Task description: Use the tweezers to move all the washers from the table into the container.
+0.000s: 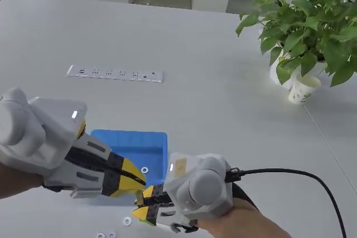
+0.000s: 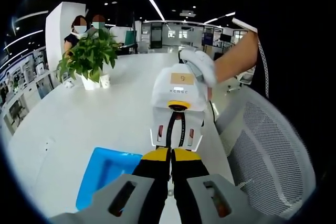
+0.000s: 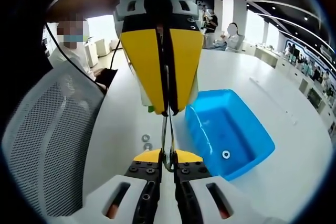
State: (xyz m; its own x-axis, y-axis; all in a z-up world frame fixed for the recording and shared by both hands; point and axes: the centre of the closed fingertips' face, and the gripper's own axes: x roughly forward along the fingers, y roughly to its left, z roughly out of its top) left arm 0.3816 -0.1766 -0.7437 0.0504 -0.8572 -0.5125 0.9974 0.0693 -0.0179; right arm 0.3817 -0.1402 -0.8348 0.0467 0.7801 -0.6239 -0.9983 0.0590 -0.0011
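The thin metal tweezers (image 3: 166, 135) run straight between two sets of yellow jaws that face each other tip to tip. My right gripper (image 3: 168, 157) is shut on their looped end. My left gripper (image 3: 167, 111) is shut on the other end. In the head view the left gripper (image 1: 139, 181) comes in from the left and the right gripper (image 1: 142, 202) from the lower middle, meeting at the blue container's (image 1: 159, 143) near edge. One washer (image 1: 145, 169) lies inside the container. Other washers (image 1: 127, 221) lie on the table in front of it.
A white power strip (image 1: 114, 73) lies farther back on the grey table. A potted plant (image 1: 304, 26) with a white paper cup (image 1: 304, 90) stands at the right. A black cable (image 1: 290, 174) trails from the right gripper. A white mesh chair (image 2: 268, 145) is behind.
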